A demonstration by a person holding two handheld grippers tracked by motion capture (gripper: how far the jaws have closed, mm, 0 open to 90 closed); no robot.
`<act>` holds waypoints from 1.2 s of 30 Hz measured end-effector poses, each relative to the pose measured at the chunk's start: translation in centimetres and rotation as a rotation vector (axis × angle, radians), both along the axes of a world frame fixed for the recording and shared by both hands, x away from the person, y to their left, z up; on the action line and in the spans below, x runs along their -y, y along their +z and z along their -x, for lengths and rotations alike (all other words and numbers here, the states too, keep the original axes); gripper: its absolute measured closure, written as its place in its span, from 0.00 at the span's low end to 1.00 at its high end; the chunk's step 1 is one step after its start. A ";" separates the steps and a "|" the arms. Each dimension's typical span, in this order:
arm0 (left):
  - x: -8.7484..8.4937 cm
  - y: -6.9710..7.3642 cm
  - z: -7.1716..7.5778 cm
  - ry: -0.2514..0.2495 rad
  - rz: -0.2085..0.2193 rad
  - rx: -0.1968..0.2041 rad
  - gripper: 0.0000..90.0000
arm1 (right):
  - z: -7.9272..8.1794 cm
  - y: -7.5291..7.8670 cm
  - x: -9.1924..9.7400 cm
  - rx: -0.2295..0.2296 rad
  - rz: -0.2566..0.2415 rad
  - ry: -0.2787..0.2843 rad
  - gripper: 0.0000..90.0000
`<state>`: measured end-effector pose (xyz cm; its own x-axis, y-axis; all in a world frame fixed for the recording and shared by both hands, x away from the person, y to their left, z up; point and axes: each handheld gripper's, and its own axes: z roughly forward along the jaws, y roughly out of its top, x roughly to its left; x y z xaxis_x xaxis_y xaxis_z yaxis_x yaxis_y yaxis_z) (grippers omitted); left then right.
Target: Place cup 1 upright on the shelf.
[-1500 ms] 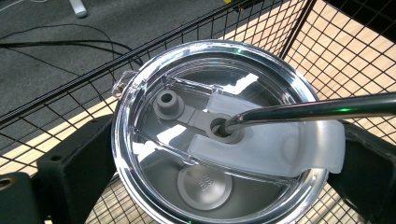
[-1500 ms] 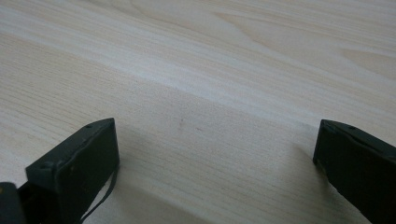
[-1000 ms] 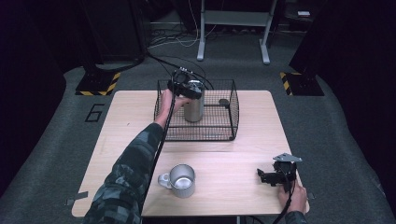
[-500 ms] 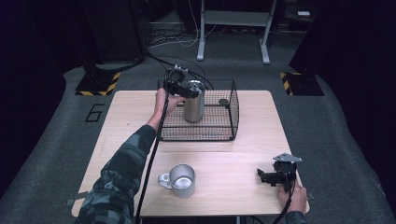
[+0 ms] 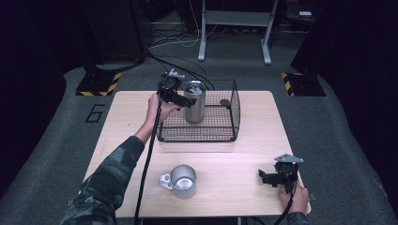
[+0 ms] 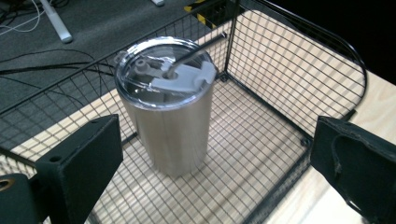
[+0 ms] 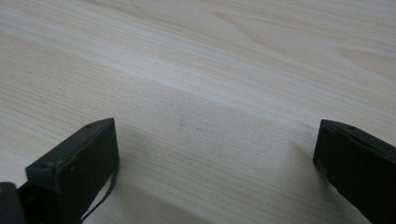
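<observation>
- Tumbler [image 6: 170, 123]: brushed steel cylinder, clear lid, upright just ahead of the left gripper [image 6: 212, 154], whose jaws gape empty.
- Basket [image 6: 299, 70]: black wire mesh, around the tumbler.
- Right gripper [image 7: 215, 163]: jaws spread over pale wood-grain table [image 7: 210, 60].

Silver steel tumbler [image 6: 173, 126], black wire basket [image 6: 299, 60], pale wood table [image 5: 248, 154].
</observation>
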<state>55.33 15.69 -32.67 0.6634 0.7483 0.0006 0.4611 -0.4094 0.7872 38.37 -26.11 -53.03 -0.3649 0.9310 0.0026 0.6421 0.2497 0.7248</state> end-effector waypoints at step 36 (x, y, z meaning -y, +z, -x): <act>-4.3 -3.7 11.2 -0.067 -0.046 0.041 0.00 | 0.0 0.0 0.0 -0.001 0.000 0.000 0.00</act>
